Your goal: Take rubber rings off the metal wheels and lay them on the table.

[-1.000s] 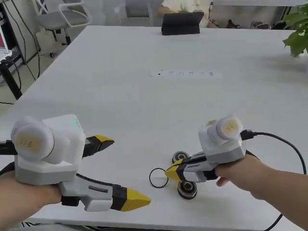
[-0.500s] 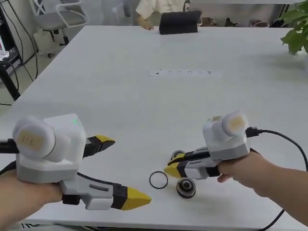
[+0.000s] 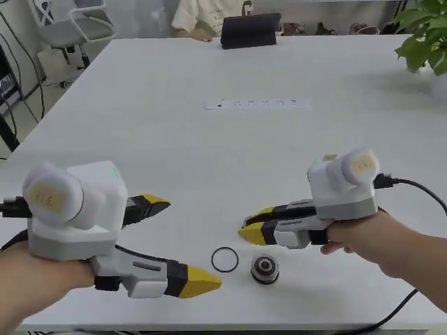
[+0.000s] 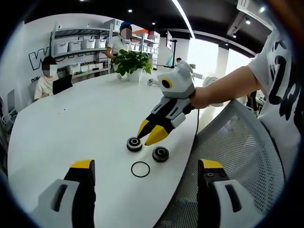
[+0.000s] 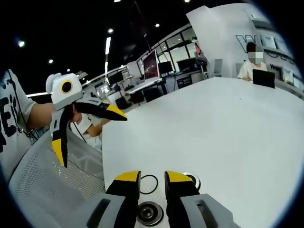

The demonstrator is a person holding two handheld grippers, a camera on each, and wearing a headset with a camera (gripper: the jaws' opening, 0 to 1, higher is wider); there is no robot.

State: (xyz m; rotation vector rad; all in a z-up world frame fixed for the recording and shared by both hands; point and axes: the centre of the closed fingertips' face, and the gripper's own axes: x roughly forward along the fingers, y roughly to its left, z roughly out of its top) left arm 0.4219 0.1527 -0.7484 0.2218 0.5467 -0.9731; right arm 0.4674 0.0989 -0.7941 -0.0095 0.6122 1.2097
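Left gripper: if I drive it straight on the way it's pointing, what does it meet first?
Probably the rubber ring, nearest ahead between the left gripper's open jaws, if it runs low enough; any higher, the right gripper. Depth is unclear.

An office: long white conference table (image 3: 279,153), swivel chair (image 3: 70,26), potted plant (image 3: 422,36) (monitors (image 5: 151,66) behind).

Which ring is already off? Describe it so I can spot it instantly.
At the front of the white table, between the left claw and right claw, sits a metal wheel. Left of it lies the rubber ring: a thin, empty black hoop, not a chunky disc.
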